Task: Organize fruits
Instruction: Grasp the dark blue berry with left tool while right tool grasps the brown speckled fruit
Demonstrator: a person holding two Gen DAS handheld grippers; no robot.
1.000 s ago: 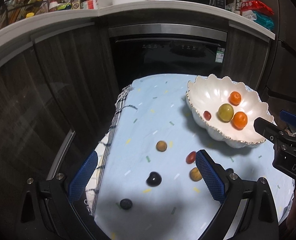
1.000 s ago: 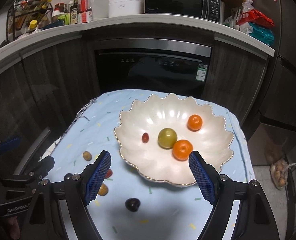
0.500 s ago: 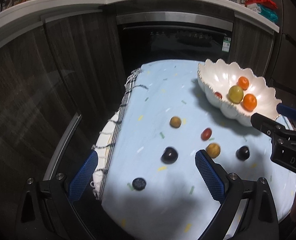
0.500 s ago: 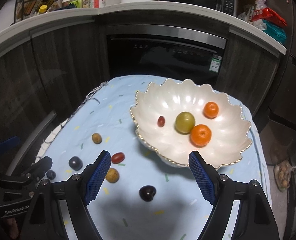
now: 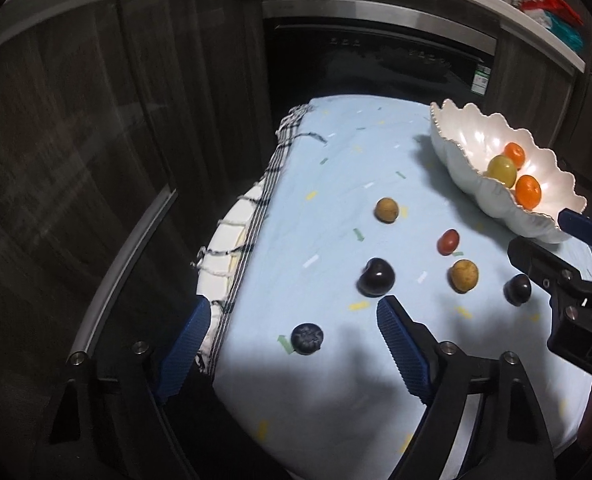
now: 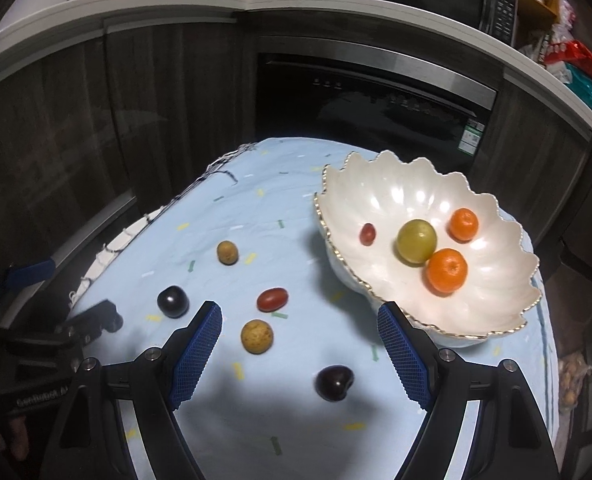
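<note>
A white scalloped bowl [image 6: 379, 188] stands on the light blue cloth and holds two oranges, a yellow-green fruit [image 6: 415, 241] and a small red one. Loose on the cloth lie a blueberry [image 5: 307, 338], two dark cherries [image 5: 376, 277] [image 6: 334, 382], two tan fruits [image 5: 386, 210] [image 6: 257, 336] and a red tomato [image 6: 272, 299]. My left gripper [image 5: 294, 312] hovers over the blueberry with its jaws closing. The berry lies between the pads, untouched. My right gripper [image 6: 299, 312] is open above the near tan fruit and the cherry, beside the bowl.
The table's left edge [image 5: 232, 240] shows a checked cloth over a white rim, with a drop to the floor beyond. Dark cabinets and a built-in oven [image 6: 375, 92] stand behind, under a countertop with bottles and a microwave.
Both grippers have sunk toward the cloth and the fruits look larger. The blueberry now lies between the left fingers, which stand narrower than before. The right jaws keep the same width.
</note>
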